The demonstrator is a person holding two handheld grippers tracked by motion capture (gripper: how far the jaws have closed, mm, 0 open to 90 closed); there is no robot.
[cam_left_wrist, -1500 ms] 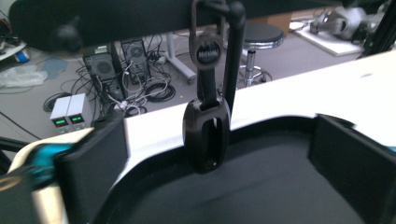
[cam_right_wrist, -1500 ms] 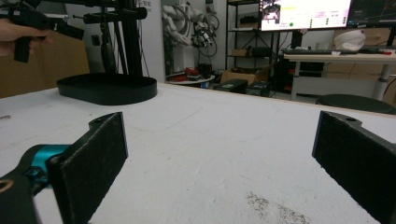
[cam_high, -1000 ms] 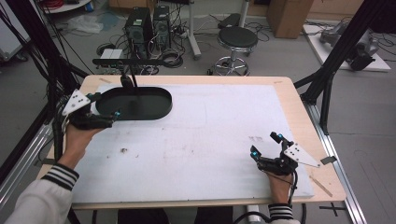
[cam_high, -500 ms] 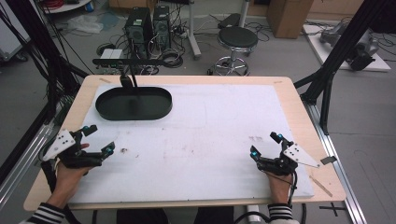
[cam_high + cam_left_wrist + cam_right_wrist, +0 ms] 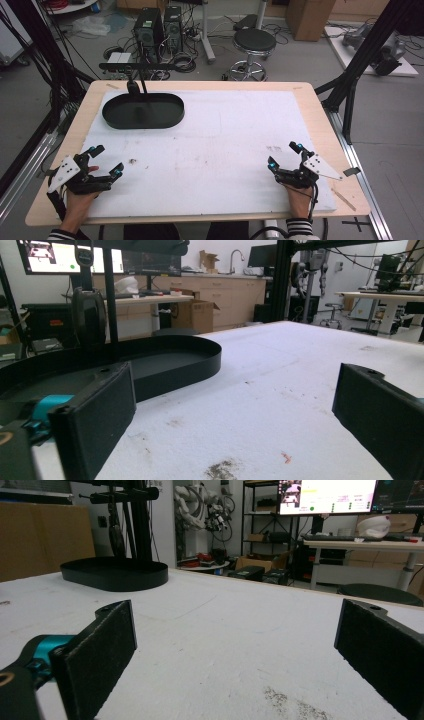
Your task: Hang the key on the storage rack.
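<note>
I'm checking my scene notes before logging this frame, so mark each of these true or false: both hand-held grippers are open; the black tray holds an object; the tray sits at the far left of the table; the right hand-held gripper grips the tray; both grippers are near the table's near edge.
1. Both hand-held grippers are open. True: the left hand-held gripper and the right hand-held gripper have their jaws spread wide with nothing between them.
2. The black oval tray holds an object. False: it looks empty.
3. The tray sits at the far left of the table. True.
4. The right hand-held gripper grips the tray. False: it is far from it, at the near right.
5. Both grippers are near the table's near edge. True.
</note>
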